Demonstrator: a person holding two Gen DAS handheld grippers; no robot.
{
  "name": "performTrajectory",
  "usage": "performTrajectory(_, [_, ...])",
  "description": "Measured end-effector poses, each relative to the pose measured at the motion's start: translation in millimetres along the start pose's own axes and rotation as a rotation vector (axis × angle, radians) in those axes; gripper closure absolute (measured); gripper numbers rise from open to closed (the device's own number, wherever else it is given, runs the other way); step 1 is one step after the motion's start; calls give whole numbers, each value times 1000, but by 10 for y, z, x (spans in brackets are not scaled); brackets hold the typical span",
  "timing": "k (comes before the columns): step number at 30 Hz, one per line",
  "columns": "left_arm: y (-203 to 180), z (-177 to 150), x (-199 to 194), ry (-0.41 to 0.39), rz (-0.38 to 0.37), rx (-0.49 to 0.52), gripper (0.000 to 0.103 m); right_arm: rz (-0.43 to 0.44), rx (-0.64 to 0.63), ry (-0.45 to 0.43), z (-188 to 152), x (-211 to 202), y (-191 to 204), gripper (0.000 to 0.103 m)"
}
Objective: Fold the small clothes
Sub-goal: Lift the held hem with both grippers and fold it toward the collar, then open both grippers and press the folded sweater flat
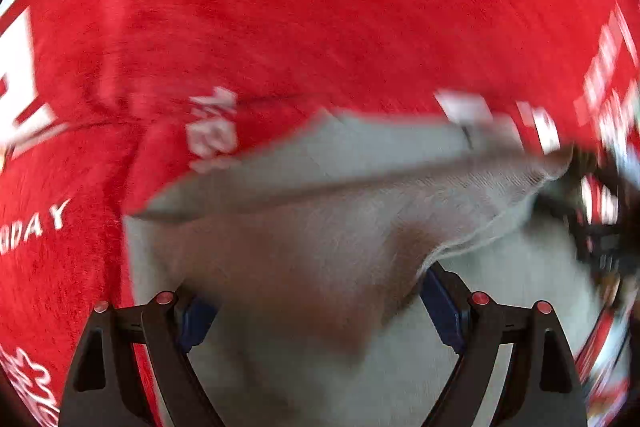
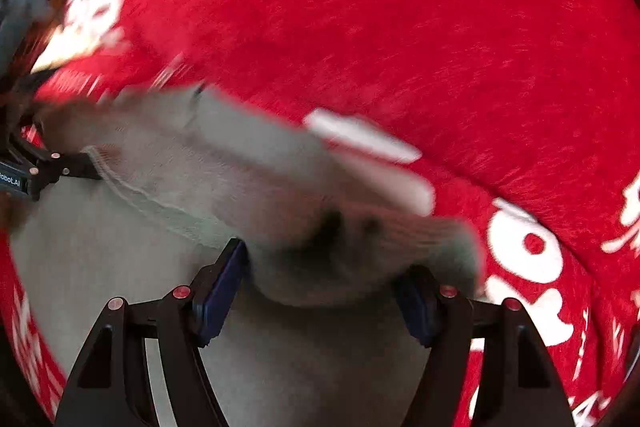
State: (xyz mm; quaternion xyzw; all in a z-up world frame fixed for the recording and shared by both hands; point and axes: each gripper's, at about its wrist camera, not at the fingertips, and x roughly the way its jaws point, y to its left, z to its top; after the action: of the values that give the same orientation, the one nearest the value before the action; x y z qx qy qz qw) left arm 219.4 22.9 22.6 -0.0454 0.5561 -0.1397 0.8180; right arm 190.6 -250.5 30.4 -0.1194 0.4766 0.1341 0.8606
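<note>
Grey garment mid-fold over red printed cloth, left gripper and right gripper both spread wide around fabric, fold unfinished, flattening left.

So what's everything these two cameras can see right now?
garment: one, pale grey, lying on the cloth, a raised fold of it running between the two grippers; the picture is blurred.
tag: one, white, at the garment's far edge.
cloth: one, red with white lettering, under the garment and filling the background.
left gripper: one, black with blue pads, fingers spread with garment fabric bunched between them; whether it grips cannot be told.
right gripper: one, black with blue pads, fingers spread around a bunched garment edge; grip likewise unclear.
</note>
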Motion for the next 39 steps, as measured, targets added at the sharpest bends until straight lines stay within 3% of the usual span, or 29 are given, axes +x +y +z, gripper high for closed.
performTrajectory(3, [371,84,-134,-51,-107,-222,15,9,198,-55,81,-7,-306,29])
performTrajectory(6, [560,12,-299,-91,-125,-297,15,39,330,-80,4,-74,-513,29])
performTrajectory(10, [574,-132,-524,-123,-53,-246,15,15,315,-88,-123,-192,-507,29])
performTrajectory(14, [218,-2,-287,-61,-4,-148,15,-9,276,-62,-55,-165,-273,27])
performTrajectory(16, [-63,28,-119,-67,77,-34,15,-7,244,-27,12,-51,-86,27])
performTrajectory(18, [-191,-6,72,-60,217,43,15,-45,162,7,11,73,105,27])
performTrajectory(20, [-74,-50,244,-22,274,11,15,-155,123,54,-66,194,128,26])
performTrajectory(22, [113,-104,241,-65,231,-49,12,-159,210,61,-191,217,-109,25])
performTrajectory(24, [221,-146,210,-77,280,-84,0,-108,323,39,-315,166,-375,26])
performTrajectory(26, [308,-160,179,-68,263,-119,0,-175,351,65,-378,139,-494,24])
performTrajectory(28, [304,-185,102,-69,286,-133,0,-186,358,71,-407,77,-491,24])
performTrajectory(31, [179,-283,-94,-102,307,-95,0,-251,327,61,-421,-115,-310,24])
performTrajectory(35, [-38,-475,-418,-160,279,-75,0,-178,274,6,-488,-397,199,23])
performTrajectory(39, [-205,-686,-624,-189,264,-74,0,-123,207,3,-530,-430,737,24])
